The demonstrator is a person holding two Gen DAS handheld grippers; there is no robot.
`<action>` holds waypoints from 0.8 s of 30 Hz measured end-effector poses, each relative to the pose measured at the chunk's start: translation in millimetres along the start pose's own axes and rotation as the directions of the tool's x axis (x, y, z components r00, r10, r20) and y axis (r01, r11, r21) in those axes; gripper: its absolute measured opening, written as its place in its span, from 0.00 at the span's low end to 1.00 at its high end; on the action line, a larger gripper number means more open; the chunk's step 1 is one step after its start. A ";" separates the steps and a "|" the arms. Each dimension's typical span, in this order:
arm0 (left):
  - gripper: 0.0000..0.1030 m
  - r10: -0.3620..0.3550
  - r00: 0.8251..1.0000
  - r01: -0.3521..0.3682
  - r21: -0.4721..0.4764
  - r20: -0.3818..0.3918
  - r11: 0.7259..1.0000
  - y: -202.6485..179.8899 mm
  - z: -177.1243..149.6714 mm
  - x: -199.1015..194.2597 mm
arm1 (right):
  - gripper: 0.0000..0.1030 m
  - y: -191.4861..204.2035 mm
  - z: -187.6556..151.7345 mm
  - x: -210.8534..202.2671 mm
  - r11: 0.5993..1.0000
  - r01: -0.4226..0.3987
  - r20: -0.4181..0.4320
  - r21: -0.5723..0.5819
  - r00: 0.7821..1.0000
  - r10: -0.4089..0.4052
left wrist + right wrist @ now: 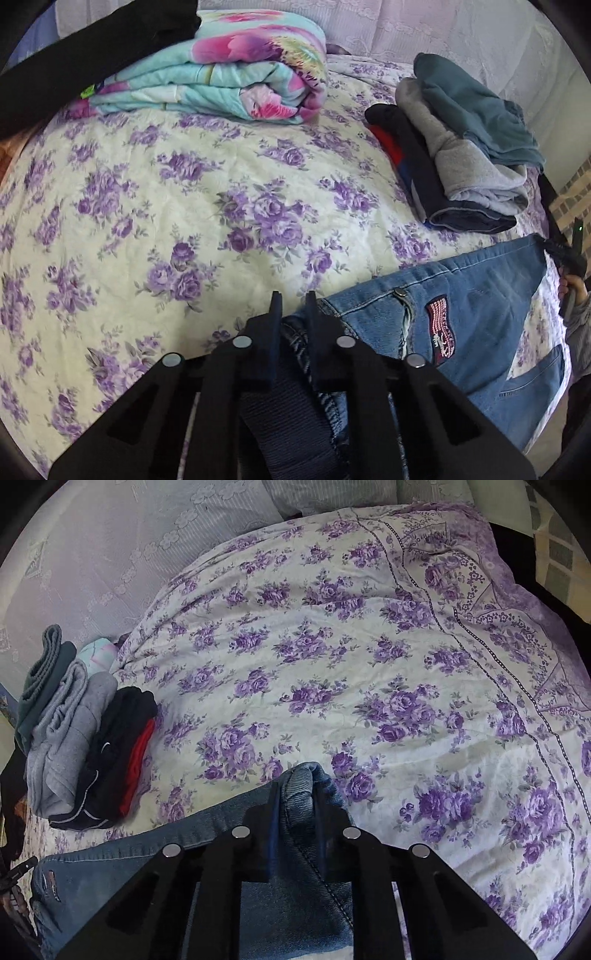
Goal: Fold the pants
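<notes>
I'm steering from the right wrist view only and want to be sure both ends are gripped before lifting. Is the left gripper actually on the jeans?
Observer: Yes. The left gripper is shut on the jeans at the waistband corner, denim bunched between its fingers.
Operator: What's beyond it on that side?
Observer: A folded floral blanket, turquoise with pink flowers, lies at the far side of the bedspread.
Operator: Which face of the jeans is up?
Observer: The one with a metal button and a red striped patch beside it.
Operator: And my own grip?
Observer: The right gripper is shut on a denim fold.
</notes>
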State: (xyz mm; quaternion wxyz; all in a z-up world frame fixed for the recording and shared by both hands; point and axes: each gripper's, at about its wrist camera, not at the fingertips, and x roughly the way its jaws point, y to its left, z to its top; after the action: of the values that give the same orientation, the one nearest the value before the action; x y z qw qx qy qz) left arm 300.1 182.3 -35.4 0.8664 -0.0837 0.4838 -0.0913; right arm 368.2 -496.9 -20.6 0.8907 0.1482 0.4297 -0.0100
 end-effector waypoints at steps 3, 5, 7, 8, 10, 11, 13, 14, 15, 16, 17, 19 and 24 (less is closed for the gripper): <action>0.16 -0.028 1.000 0.028 -0.010 -0.005 1.000 7.5 2.9 -8.7 | 0.16 -0.6 -0.9 -10.5 1.000 -0.008 0.009 0.007 1.000 0.008; 0.58 -0.031 1.000 0.031 -0.034 0.006 0.999 17.5 2.6 -17.3 | 0.16 0.2 -1.8 -13.9 1.000 -0.007 0.010 0.002 1.000 0.007; 0.70 -0.028 0.998 0.032 -0.061 0.055 0.998 26.8 -0.3 -32.1 | 0.16 -0.1 -2.5 -14.6 1.000 -0.009 0.011 0.006 1.000 0.009; 0.70 -0.049 0.997 0.053 -0.068 0.062 0.996 30.2 -2.6 -39.0 | 0.16 0.0 -2.5 -14.2 1.000 -0.008 0.010 0.007 1.000 0.008; 0.70 -0.115 0.992 0.118 -0.083 0.049 0.990 34.0 -9.9 -49.2 | 0.16 0.4 -2.4 -13.7 1.000 -0.006 0.009 0.007 1.000 0.006; 0.67 -0.126 0.991 0.128 -0.084 0.040 0.988 33.2 -14.2 -52.2 | 0.16 0.3 -2.2 -13.6 1.000 -0.007 0.008 0.006 1.000 0.007; 0.55 -0.143 0.990 0.143 -0.064 0.003 0.988 27.7 -20.8 -51.6 | 0.16 0.9 -2.1 -13.4 1.000 -0.004 0.010 0.005 1.000 0.004; 0.48 -0.150 0.989 0.149 -0.060 -0.017 0.987 25.1 -23.7 -48.7 | 0.16 1.3 -2.2 -13.0 1.000 -0.004 0.011 0.007 1.000 0.003; 0.42 -0.157 0.987 0.155 -0.065 -0.035 0.986 24.2 -25.7 -45.4 | 0.16 1.6 -2.0 -12.8 1.000 -0.005 0.011 0.009 1.000 0.005; 0.42 -0.158 0.986 0.154 -0.076 -0.050 0.985 24.7 -27.6 -41.5 | 0.16 1.7 -2.2 -12.9 1.000 -0.007 0.011 0.014 1.000 0.007; 0.42 -0.153 0.987 0.148 -0.088 -0.054 0.985 27.2 -28.0 -39.2 | 0.16 1.4 -2.4 -13.3 1.000 -0.009 0.012 0.017 1.000 0.009; 0.42 -0.165 0.985 0.157 -0.126 -0.052 0.979 37.7 -28.6 -37.1 | 0.16 0.8 -2.4 -14.5 1.000 -0.011 0.010 0.017 1.000 0.011; 0.41 -0.290 0.956 0.272 -0.227 -0.051 0.935 50.5 -29.3 -30.3 | 0.16 1.6 -3.0 -15.9 1.000 -0.009 0.011 0.014 1.000 0.009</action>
State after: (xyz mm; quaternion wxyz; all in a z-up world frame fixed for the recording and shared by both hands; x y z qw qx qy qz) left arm 263.3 236.8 -37.4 0.8090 -0.2425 0.5097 -0.1640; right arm 356.1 -496.4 -9.7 0.8918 0.1565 0.4243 -0.0097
